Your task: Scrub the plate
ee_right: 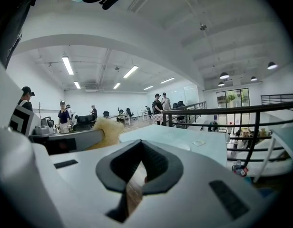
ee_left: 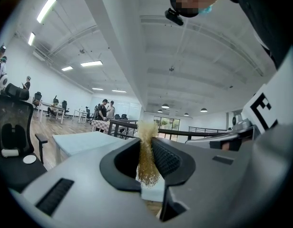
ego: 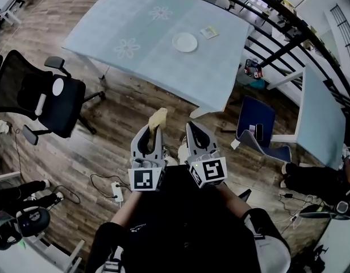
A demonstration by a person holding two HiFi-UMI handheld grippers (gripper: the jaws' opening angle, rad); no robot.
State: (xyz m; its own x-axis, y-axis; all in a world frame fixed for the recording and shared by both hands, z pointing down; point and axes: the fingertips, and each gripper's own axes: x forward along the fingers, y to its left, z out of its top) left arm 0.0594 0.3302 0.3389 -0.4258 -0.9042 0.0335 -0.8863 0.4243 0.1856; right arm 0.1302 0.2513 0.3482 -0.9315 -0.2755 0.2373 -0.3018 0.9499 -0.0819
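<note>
White round plate (ego: 184, 42) lies on the pale blue table (ego: 135, 30) at twelve o'clock, wooden floor (ego: 124, 110) between it and the grippers. Left gripper (ego: 154, 129) clamps a tan fibrous scrubber (ego: 158, 117); right gripper (ego: 192, 129) has its jaws pressed together on nothing.

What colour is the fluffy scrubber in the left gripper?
Golden yellow, like straw. The scrubber shows best in the left gripper view.

No text, brand or no. can be read here. The white cube w/ black square marker (ego: 144, 179) on the grey left gripper (ego: 152, 131) and the second marker cube (ego: 209, 172) on the grey right gripper (ego: 195, 133) show only block patterns, no letters. The small white print (ego: 132, 225) on the person's black garment (ego: 180, 220) is too small to read.
</note>
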